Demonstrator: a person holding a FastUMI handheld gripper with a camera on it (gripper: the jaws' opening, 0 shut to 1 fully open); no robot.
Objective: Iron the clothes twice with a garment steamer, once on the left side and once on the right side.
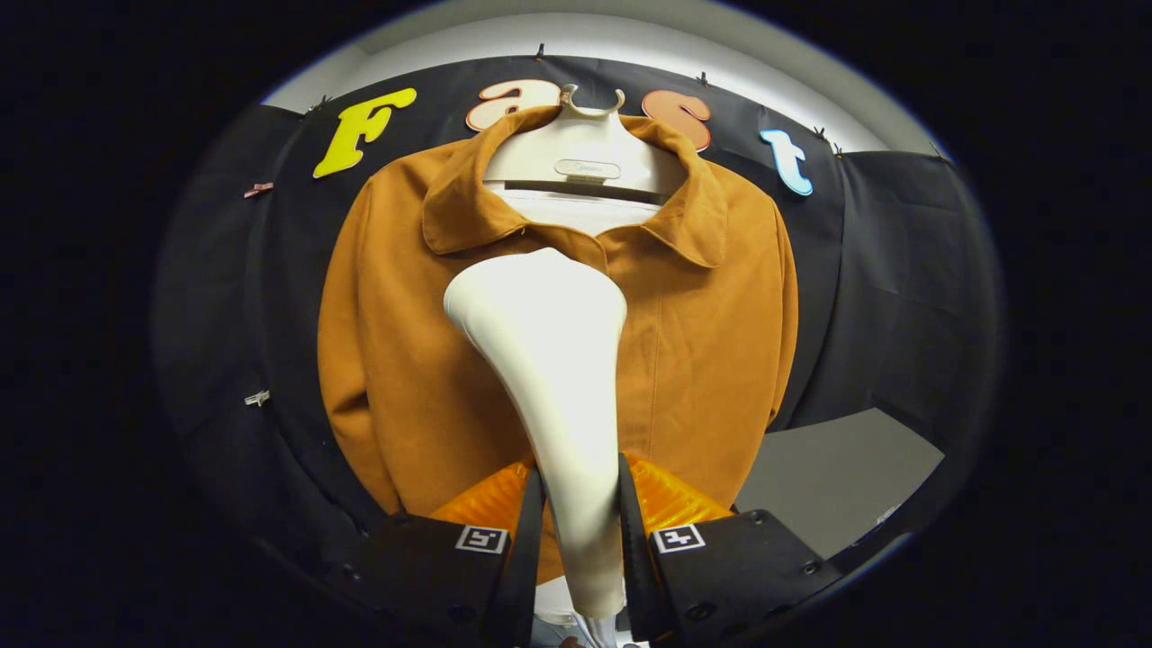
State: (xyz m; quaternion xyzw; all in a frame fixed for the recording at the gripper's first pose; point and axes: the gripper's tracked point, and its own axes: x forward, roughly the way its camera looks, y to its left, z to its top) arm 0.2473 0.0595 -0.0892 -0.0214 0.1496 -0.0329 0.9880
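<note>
- The claw [580,531] is pinching the garment steamer [549,360] by its narrow handle neck, both fingers pressing on it from either side.
- The steamer's long axis is running straight ahead out of the claw, widening into the head [536,301] beyond the fingers.
- The jacket [711,351] is hanging on a hanger [589,148] directly beyond the steamer head, front facing the claw, collar open at the top.
- The head is sitting over the jacket's middle, just under the collar and slightly to the left of the button placket [643,360]; whether it is touching the fabric, cannot tell.
- Judgement: the coming move is turning on a sideways offset, since the head is lying near centre and each pass needs it over one front panel, then travelling along the jacket's vertical length.
- Both panels are lying about equally near, left panel a bit nearer.
- A grey worktop [837,468] is showing to the right beyond the claw.
- Writing: the small plate on the hanger is too small to read; the fingers are carrying square marker tags [481,539], no readable text.
</note>
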